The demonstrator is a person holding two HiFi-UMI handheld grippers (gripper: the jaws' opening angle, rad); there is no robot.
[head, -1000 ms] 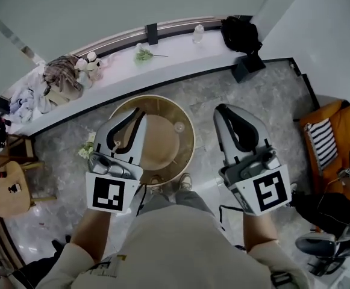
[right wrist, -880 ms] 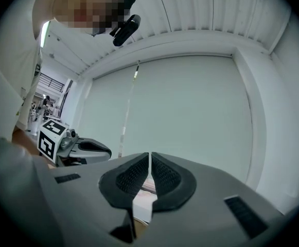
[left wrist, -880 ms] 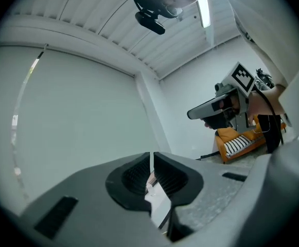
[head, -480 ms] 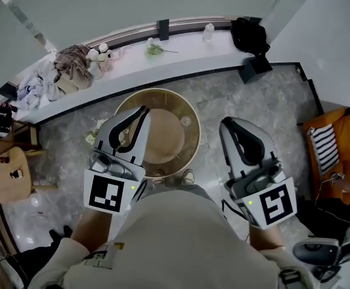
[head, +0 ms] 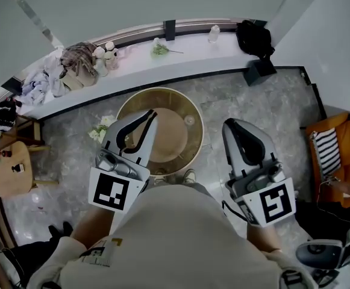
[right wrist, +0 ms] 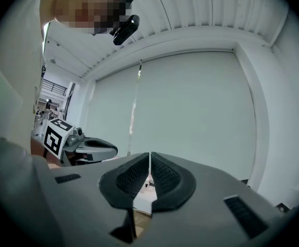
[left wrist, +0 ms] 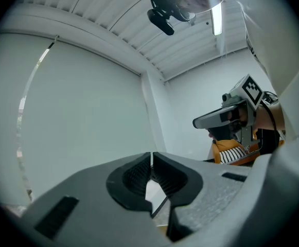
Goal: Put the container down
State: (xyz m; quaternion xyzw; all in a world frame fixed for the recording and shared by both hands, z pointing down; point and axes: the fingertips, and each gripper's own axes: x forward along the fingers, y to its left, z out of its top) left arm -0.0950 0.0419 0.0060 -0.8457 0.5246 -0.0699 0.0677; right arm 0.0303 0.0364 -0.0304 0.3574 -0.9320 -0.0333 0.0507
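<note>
Closest in, the person holds both tools level in front of the body, one on each side. The left gripper (head: 150, 116) is clenched: its own view shows the ribbed pads pressed together at the tips, with nothing caught between them and only bare wall beyond. The right gripper (head: 229, 125) is the same, its pads meeting along a thin seam and carrying nothing. Neither tool touches anything in the scene.

Just below and ahead of them stands a round table (head: 162, 91) with a golden rim. The tip of the left gripper shows over its near edge, and a shoe (head: 190, 176) shows at its foot. On the right side of the brown top, well clear of both tools, rests a small clear container (head: 189, 120). It appears upright, though it is too small to make out in detail. That is most likely the thing the task names, and it already sits on the table with no gripper on it.

By that reading the setting-down is done. All that seems left is to keep the hands back, since nothing remains in either grip to place.

Farther off, across the grey floor, a white ledge (head: 193, 56) runs along the wall. It bears a flower sprig (head: 159, 49), a bottle (head: 214, 34) and a black bag (head: 254, 38), none of which plays any part here
</note>
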